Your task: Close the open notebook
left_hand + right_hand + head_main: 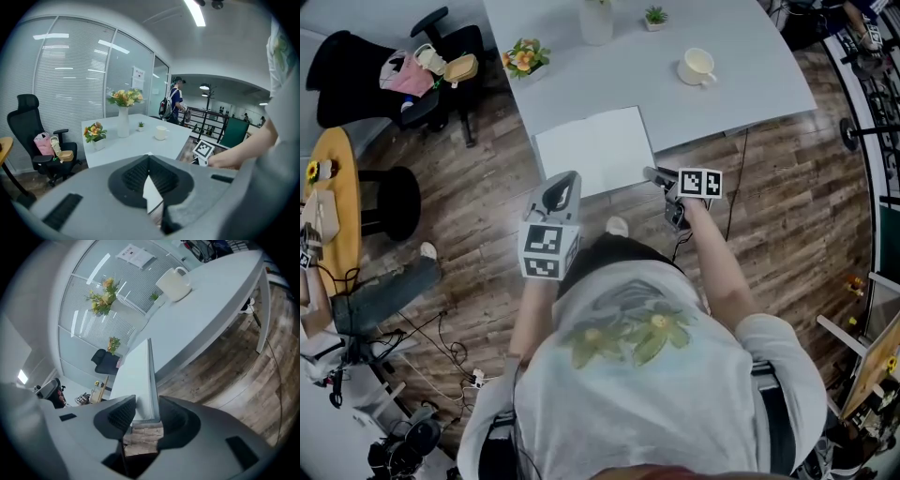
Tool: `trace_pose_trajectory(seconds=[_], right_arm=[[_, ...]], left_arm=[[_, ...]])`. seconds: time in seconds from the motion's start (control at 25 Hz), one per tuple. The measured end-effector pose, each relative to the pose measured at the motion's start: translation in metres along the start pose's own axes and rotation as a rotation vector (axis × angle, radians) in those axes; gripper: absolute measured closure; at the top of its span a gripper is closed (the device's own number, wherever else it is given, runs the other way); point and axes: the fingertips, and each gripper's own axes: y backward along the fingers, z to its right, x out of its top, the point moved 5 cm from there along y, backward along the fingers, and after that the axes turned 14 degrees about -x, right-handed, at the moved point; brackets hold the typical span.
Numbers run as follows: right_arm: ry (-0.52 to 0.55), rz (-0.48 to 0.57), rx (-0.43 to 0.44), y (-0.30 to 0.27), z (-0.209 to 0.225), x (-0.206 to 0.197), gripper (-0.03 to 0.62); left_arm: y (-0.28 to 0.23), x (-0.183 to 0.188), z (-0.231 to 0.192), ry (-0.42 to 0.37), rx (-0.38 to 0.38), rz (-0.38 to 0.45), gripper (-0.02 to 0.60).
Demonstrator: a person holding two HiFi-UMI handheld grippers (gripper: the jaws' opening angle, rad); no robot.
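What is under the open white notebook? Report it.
The open white notebook rests on the pale grey table; its near edge juts over the brown wooden floor. The tabletop beneath it is covered.

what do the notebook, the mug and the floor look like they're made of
The notebook looks like matt white paper: flat blank pages, thin edges. The mug is probably glazed ceramic: cream, smooth, thick-walled. The floor is wood or wood-look planks: brown grain and board seams; which of the two I can't tell.
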Motion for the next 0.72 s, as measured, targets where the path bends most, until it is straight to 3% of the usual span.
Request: trace_pose_trajectory(seconds=[0.28, 0.72], right_arm=[[-0.012, 0.029, 0.008, 0.003, 0.0, 0.003, 0.467], [0.089, 0.088, -0.059, 0.012, -0.012, 0.007, 0.51]], left_arm=[[0.001, -0.003, 0.0, 0.008, 0.015, 0.003, 0.577], [0.001, -0.012, -0.005, 0.04, 0.021, -0.007, 0.578]])
